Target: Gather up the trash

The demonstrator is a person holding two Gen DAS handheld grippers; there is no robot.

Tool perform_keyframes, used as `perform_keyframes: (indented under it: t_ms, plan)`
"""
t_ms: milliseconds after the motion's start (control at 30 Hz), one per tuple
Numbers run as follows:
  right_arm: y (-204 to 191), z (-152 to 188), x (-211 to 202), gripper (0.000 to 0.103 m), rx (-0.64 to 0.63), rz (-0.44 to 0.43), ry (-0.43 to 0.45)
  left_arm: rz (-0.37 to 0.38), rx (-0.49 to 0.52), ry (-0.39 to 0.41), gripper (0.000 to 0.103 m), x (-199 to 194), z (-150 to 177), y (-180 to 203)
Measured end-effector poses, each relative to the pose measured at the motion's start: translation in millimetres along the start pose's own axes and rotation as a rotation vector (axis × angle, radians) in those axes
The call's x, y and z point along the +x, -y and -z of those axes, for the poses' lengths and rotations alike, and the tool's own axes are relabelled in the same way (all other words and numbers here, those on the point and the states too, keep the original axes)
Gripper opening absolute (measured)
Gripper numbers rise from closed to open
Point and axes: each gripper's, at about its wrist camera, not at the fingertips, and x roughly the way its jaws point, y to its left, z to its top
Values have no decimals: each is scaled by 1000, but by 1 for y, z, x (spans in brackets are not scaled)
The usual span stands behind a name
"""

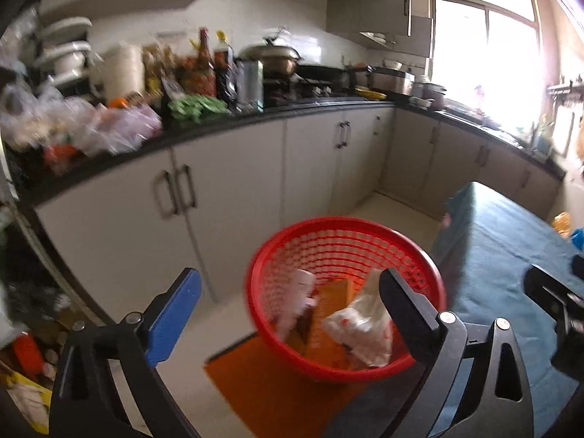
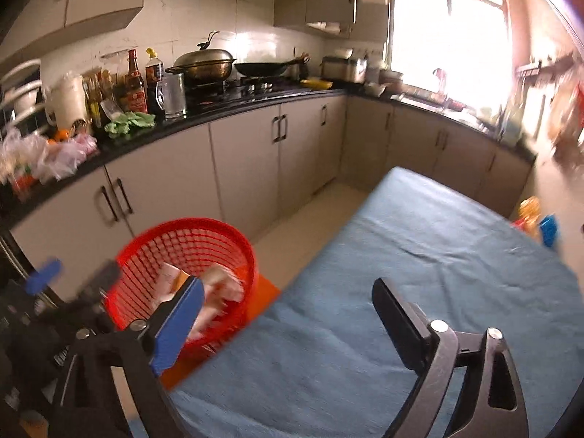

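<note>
Across the back of the kitchen runs a black-topped counter (image 2: 233, 109) w/ grey cabinets below, crowded w/ bottles, a lidded wok (image 2: 204, 60), a black pan and plastic bags at the left end. Nearer, a table (image 2: 419, 255) under blue cloth fills the right side, its top bare where seen. Beside the table's left edge, on the pale floor, stands a red mesh basket (image 1: 346, 233) on an orange mat (image 1: 262, 383). Trash sits inside the basket: an orange carton (image 1: 328, 314), a crumpled white plastic bag (image 1: 361, 325) w/ red print, a white paper cup (image 1: 301, 288). Left hand-held gripper (image 1: 288, 310) hangs over the basket, jaws spread wide, nothing between them. Right hand-held gripper (image 2: 284, 314) is over the table edge next to the basket, jaws also spread wide & empty. Both views are motion-blurred.
</note>
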Motion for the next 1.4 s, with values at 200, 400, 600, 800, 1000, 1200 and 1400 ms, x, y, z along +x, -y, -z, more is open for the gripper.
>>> perform_keyframes:
  t_ms: [200, 400, 600, 800, 1000, 1200, 1400]
  plan:
    - [4, 30, -31, 100, -76, 83, 44, -137, 73, 50, 101, -28, 12, -2]
    - [15, 59, -63, 100, -99, 114, 74, -227, 170, 112, 101, -62, 33, 6]
    - [30, 89, -98, 101, -80, 131, 80, -213, 213, 151, 101, -98, 55, 17]
    - [46, 128, -132, 102, -54, 163, 73, -105, 219, 143, 101, -125, 72, 28]
    - [61, 164, -169, 102, -6, 205, 68, -32, 235, 164, 101, -155, 93, 40]
    - [70, 189, -203, 102, 26, 229, 98, 14, 229, 148, 101, -167, 106, 47]
    - [68, 194, -210, 102, 9, 229, 112, 5, 230, 135, 101, -170, 108, 54]
